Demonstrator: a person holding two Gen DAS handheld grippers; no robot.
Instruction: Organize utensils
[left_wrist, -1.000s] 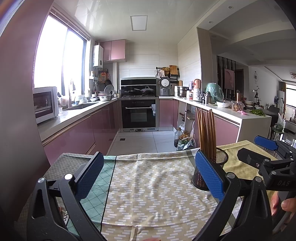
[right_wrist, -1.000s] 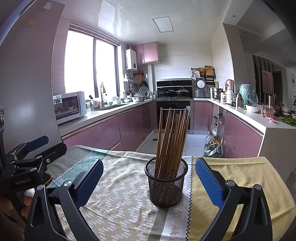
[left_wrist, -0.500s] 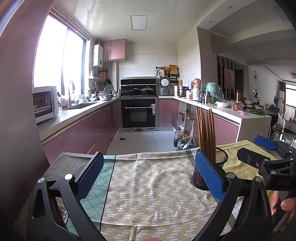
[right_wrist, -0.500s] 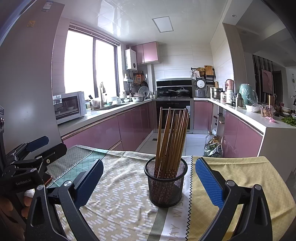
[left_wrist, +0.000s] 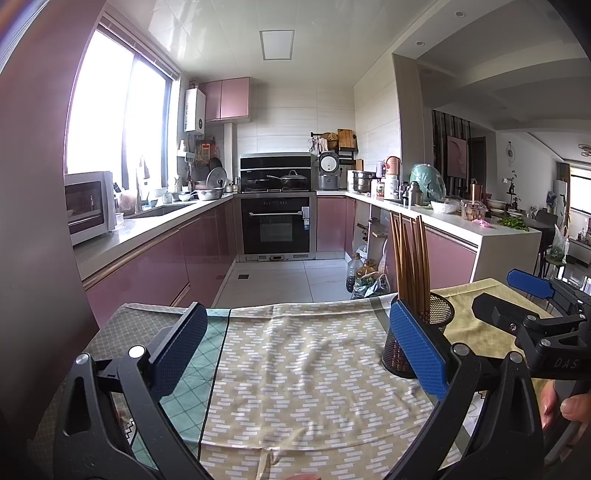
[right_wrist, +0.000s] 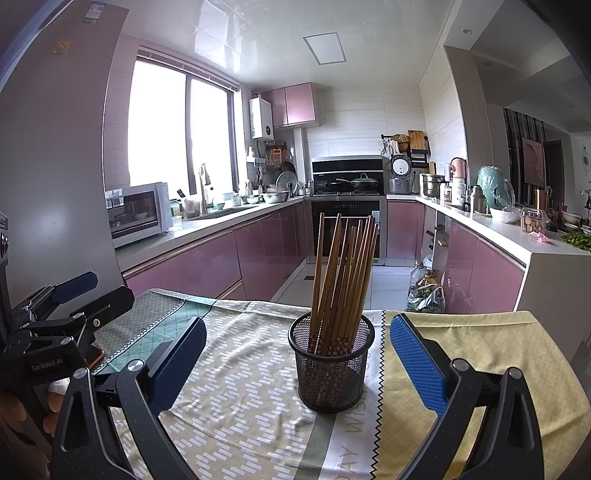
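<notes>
Brown wooden chopsticks (right_wrist: 341, 273) upright, leaning, in black mesh holder (right_wrist: 332, 369).

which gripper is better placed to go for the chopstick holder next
Right, likely. The mesh holder stands centred ahead of the open right gripper; the left gripper faces bare cloth, with the holder off to its side.

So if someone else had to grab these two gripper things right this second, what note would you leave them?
Left gripper: open, empty, held above bare tablecloth.
Right gripper: open, empty, pointed at the mesh holder, which sits between its fingers but is not touched.
Chopsticks: a bundle stands in the holder, leaning right, on the cloth-covered table. In the left view the holder is off to that gripper's right.
Done: every chopstick in view is in the holder; none lies loose on the cloth.
Left: probably nothing to pick up here. Check outside the views for stray utensils.
</notes>
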